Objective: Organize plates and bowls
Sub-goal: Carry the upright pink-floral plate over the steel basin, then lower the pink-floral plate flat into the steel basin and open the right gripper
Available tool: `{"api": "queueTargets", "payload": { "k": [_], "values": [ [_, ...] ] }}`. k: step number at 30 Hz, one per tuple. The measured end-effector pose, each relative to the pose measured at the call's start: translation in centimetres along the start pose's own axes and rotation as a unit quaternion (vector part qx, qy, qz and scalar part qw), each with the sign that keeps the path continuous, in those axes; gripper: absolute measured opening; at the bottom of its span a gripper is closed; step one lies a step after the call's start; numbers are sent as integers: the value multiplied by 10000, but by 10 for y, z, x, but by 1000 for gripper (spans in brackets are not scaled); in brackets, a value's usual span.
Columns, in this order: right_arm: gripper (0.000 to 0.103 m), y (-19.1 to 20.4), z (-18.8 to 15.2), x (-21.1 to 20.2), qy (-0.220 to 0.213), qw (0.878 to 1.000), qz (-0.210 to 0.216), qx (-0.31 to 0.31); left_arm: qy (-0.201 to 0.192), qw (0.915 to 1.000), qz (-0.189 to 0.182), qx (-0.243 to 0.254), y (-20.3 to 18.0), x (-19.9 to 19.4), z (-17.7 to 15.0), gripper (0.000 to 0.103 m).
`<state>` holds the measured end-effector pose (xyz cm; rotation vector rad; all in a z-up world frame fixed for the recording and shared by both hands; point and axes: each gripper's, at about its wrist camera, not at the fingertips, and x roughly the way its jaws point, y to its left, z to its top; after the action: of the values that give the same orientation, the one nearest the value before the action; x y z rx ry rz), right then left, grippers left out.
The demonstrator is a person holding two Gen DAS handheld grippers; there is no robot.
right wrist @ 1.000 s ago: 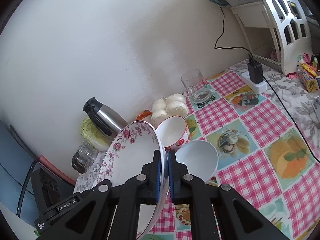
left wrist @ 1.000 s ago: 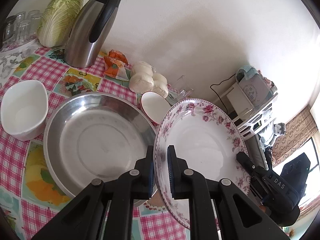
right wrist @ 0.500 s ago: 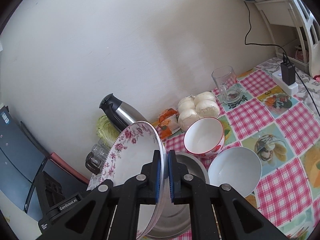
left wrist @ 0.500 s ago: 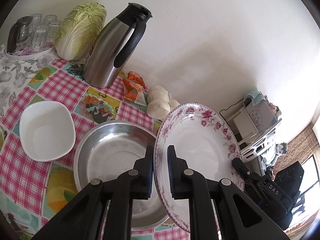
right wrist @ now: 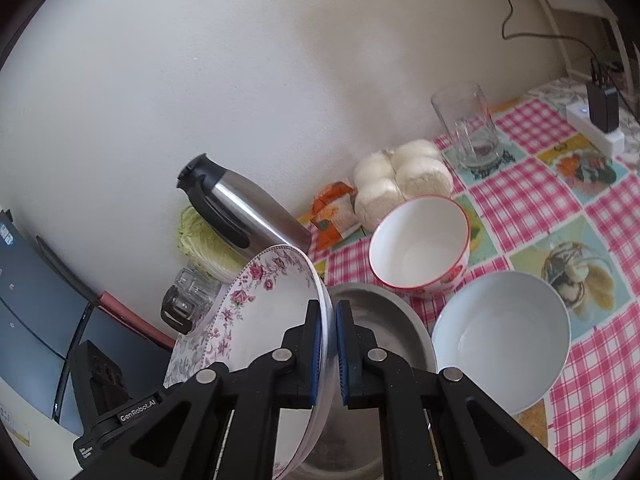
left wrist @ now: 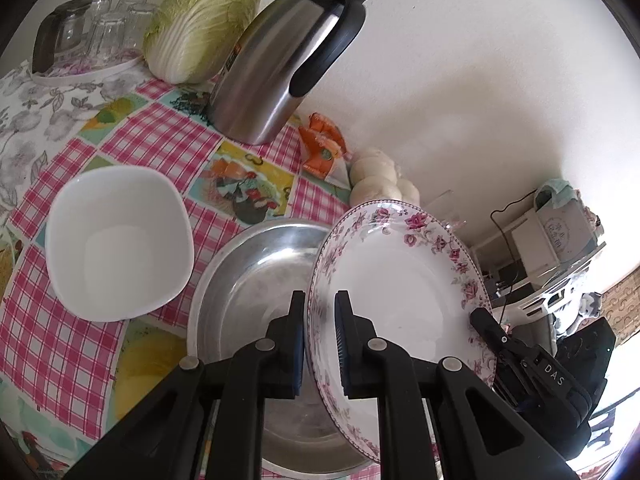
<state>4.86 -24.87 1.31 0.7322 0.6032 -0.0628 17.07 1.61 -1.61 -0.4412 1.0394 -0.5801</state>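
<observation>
A white plate with pink roses on its rim [left wrist: 404, 288] [right wrist: 264, 316] hangs tilted over a wide steel basin [left wrist: 256, 280] [right wrist: 384, 320]. My left gripper [left wrist: 320, 308] is shut on one edge of the plate and my right gripper [right wrist: 327, 316] is shut on the opposite edge. Left of the basin sits a squarish white bowl [left wrist: 116, 240]. A red-rimmed white bowl [right wrist: 420, 240] and a plain white round bowl [right wrist: 500, 340] stand on the basin's other side. The plate hides much of the basin.
A steel thermos jug [left wrist: 284, 60], a cabbage [left wrist: 204, 20], a tray of glasses [left wrist: 88, 32], an orange packet [left wrist: 320, 148] and bagged white buns [right wrist: 400, 184] line the wall. A glass mug [right wrist: 468, 128] and a power strip [right wrist: 596, 128] stand further right on the checked tablecloth [right wrist: 560, 200].
Both grippers have carried the plate along the table toward the jug and a little lower. It now hangs over the steel basin, and the jug, cabbage and white bowls look nearer.
</observation>
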Motion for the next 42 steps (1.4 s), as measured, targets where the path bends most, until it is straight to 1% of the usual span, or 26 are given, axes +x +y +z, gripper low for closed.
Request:
{"api": "queueTargets", "payload": {
  "k": [2, 6, 9, 12, 17, 29, 34, 38, 42],
  "values": [
    [8, -12, -5, 11, 142, 9998, -48, 133, 181, 9998, 98, -61, 6, 12, -4, 12],
    [9, -30, -12, 26, 390, 9985, -165, 347, 400, 9987, 300, -79, 12, 28, -10, 12],
    [9, -35, -15, 31, 477, 9978, -282, 364, 479, 9982, 341, -73, 12, 34, -12, 12],
    [8, -37, -15, 31, 483, 9977, -324, 356, 539, 9981, 303, -64, 12, 35, -13, 12],
    [9, -36, -15, 30, 478, 9977, -225, 423, 513, 9978, 429, -8, 11, 34, -12, 12],
    [9, -45, -20, 37, 649, 9958, -220, 609, 567, 9966, 590, 34, 10, 37, -14, 12],
    [9, -43, -23, 42, 719, 9952, -383, 535, 620, 9957, 688, -20, 14, 41, -15, 12],
    [9, -40, -26, 45, 749, 9953, -417, 442, 600, 9954, 737, -90, 17, 41, -15, 12],
    [9, -36, -29, 49, 801, 9951, -477, 337, 599, 9935, 960, -73, 19, 42, -16, 12]
  ]
}}
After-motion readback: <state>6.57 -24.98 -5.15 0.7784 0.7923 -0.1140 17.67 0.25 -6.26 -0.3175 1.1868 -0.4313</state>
